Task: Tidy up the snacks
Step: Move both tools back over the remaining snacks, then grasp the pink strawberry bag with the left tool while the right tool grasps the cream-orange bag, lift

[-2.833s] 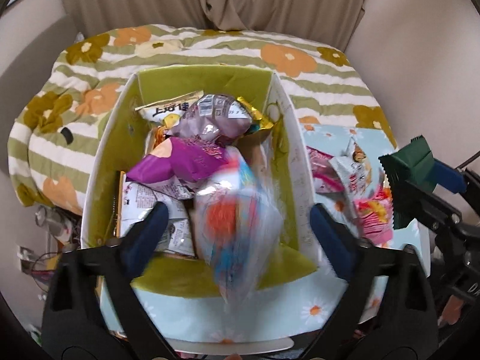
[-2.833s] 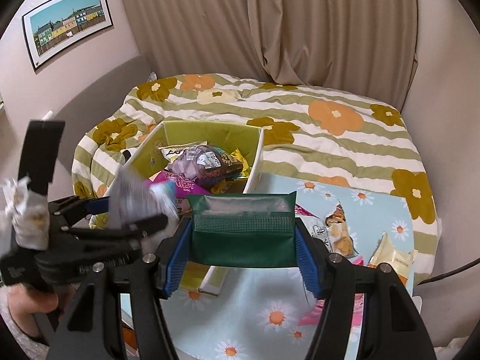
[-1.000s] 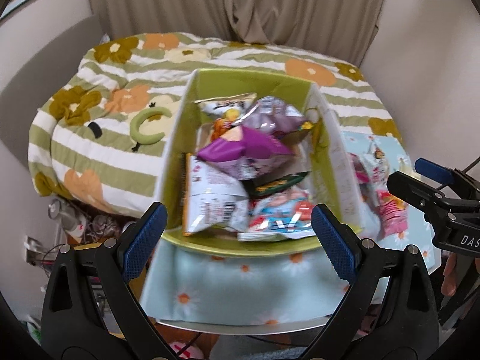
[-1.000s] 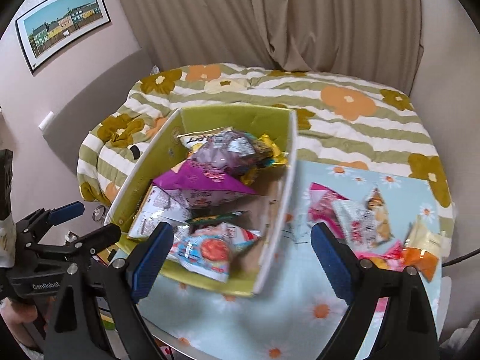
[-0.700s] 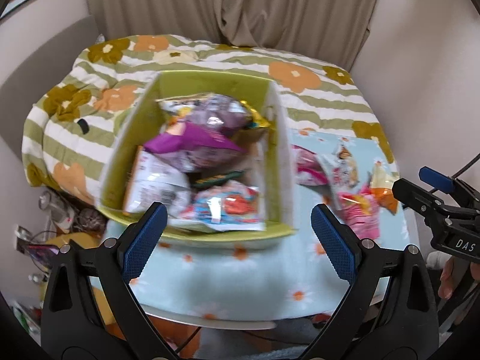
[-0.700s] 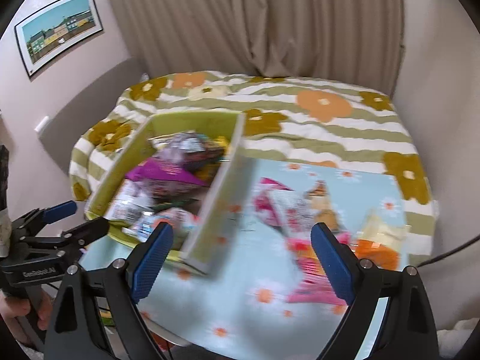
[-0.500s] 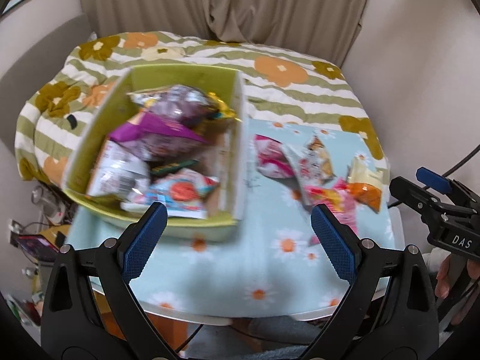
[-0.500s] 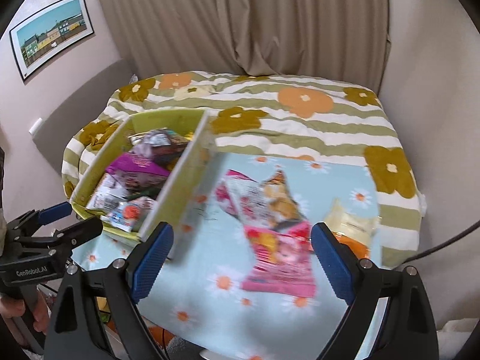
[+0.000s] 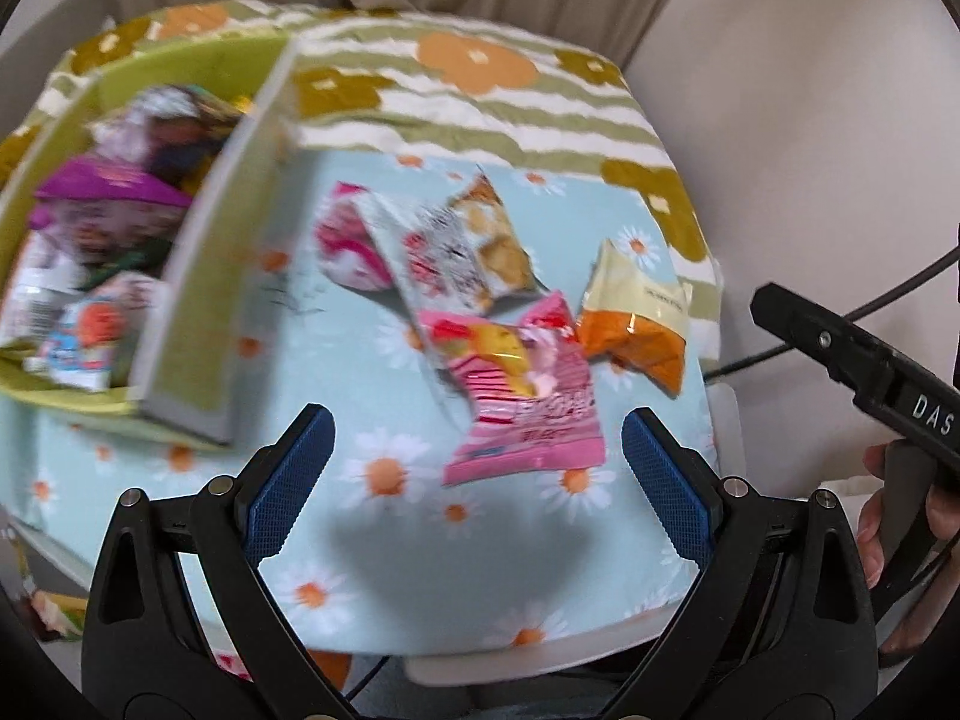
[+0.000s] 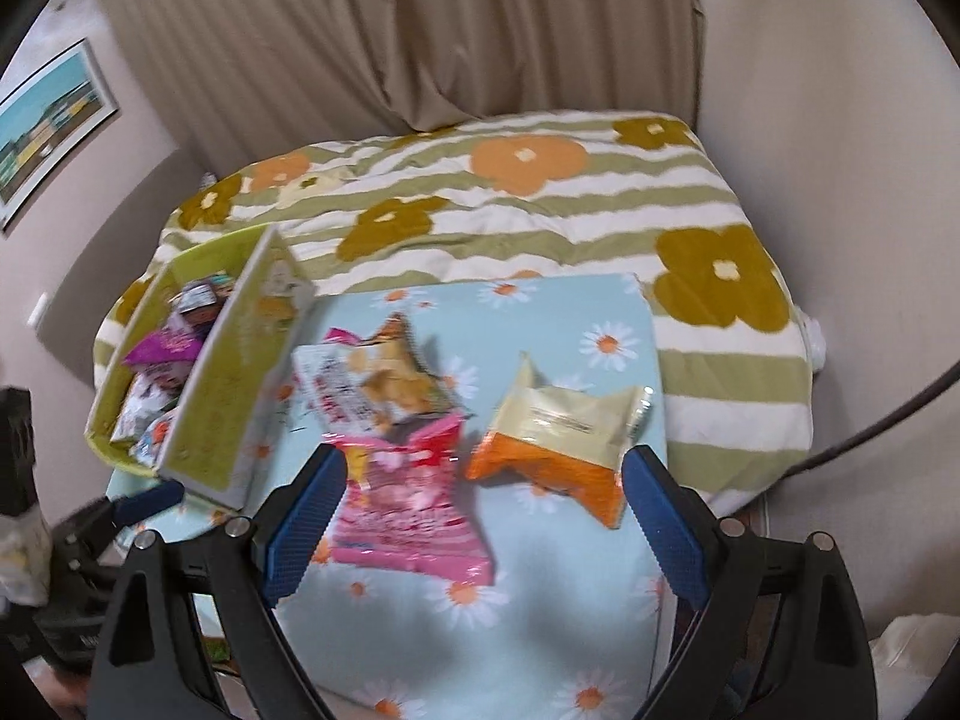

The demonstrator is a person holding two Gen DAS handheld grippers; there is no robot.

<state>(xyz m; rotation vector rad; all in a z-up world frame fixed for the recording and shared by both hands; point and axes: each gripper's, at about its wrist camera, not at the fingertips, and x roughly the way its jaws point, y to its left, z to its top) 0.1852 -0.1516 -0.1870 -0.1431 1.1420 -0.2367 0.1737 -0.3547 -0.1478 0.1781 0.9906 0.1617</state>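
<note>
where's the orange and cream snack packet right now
The orange and cream snack packet lies on the daisy-print tablecloth, right of the pink striped snack bag, before the open right tool.

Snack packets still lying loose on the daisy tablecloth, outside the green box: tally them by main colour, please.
Pink: 2 (striped packet, round packet)
White with red print: 1
Cream and orange: 1
Total: 4

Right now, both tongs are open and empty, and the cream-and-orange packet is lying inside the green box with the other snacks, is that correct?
Not quite: the cream-and-orange packet lies on the daisy tablecloth, outside the green box, as the right wrist view shows. Both tongs are indeed open and empty.
</note>
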